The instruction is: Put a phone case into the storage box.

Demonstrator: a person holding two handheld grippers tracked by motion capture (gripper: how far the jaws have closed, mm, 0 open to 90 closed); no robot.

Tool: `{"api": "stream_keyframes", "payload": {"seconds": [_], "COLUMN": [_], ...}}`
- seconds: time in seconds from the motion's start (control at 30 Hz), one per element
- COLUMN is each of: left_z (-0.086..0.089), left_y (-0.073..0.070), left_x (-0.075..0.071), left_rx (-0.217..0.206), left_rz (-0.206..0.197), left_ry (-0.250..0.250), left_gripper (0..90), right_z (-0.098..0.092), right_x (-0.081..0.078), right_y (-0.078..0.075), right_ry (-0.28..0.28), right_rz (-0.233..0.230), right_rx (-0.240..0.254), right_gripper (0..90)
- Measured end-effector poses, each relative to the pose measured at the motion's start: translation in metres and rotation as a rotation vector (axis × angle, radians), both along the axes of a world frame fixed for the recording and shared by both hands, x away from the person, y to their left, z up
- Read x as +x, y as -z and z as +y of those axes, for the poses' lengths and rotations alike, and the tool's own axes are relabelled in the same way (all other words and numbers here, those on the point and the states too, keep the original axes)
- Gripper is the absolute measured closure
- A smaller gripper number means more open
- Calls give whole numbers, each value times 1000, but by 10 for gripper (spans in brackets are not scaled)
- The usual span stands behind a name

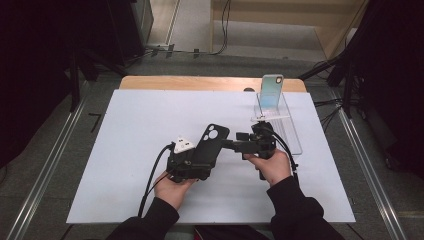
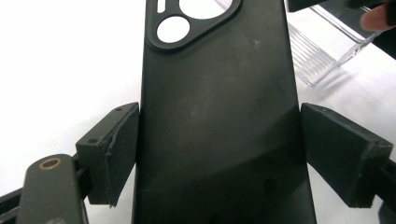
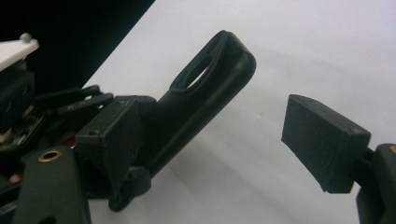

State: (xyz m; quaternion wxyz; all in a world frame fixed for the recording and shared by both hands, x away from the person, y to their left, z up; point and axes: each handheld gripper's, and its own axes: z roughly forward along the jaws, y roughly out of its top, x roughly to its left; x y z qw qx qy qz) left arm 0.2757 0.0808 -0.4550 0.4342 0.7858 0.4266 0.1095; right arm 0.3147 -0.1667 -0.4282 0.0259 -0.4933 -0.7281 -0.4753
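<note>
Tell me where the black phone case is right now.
The black phone case sits mid-table in the high view, held between the pads of the left gripper, with the right gripper just to its right and the clear stand beyond.

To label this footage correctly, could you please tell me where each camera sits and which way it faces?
High view: above the person's side, looking forward and down on the white table; forearms, both hands show.
Left gripper view: on the left gripper, along its pads clamping the matte black phone case.
Right gripper view: on the right gripper, open, facing that case.
All views share the case.
</note>
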Motion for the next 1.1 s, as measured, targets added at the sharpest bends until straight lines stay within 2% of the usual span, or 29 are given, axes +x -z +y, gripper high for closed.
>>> {"api": "stream_keyframes", "payload": {"seconds": [0.27,0.37,0.5,0.57,0.6,0.73,0.8,1.0,1.1], "left_z": [-5,-5,-8,-9,-9,-10,-11,-11,-11], "left_y": [1,2,2,1,1,0,-1,0,1], "left_x": [-9,-10,-16,-17,-18,-20,-21,-22,-21], "left_rx": [0,0,-2,-6,-6,-32,-40,-61,-79], "left_rz": [-58,-70,-114,-123,-124,-115,-115,-106,-92], "left_ry": [7,7,-1,4,2,11,15,21,28], "left_gripper": [155,155,154,153,153,151,151,148,144], "right_z": [8,8,7,7,7,4,2,-3,-3], "right_x": [9,11,15,17,17,18,18,16,16], "right_y": [4,4,4,4,4,3,1,-2,-3], "right_ry": [11,12,17,17,18,22,24,14,8], "right_rz": [19,10,37,54,75,112,131,160,169], "right_rx": [36,34,73,94,103,144,169,243,266], "right_gripper": [188,191,224,270,322,496,617,730,751]}}
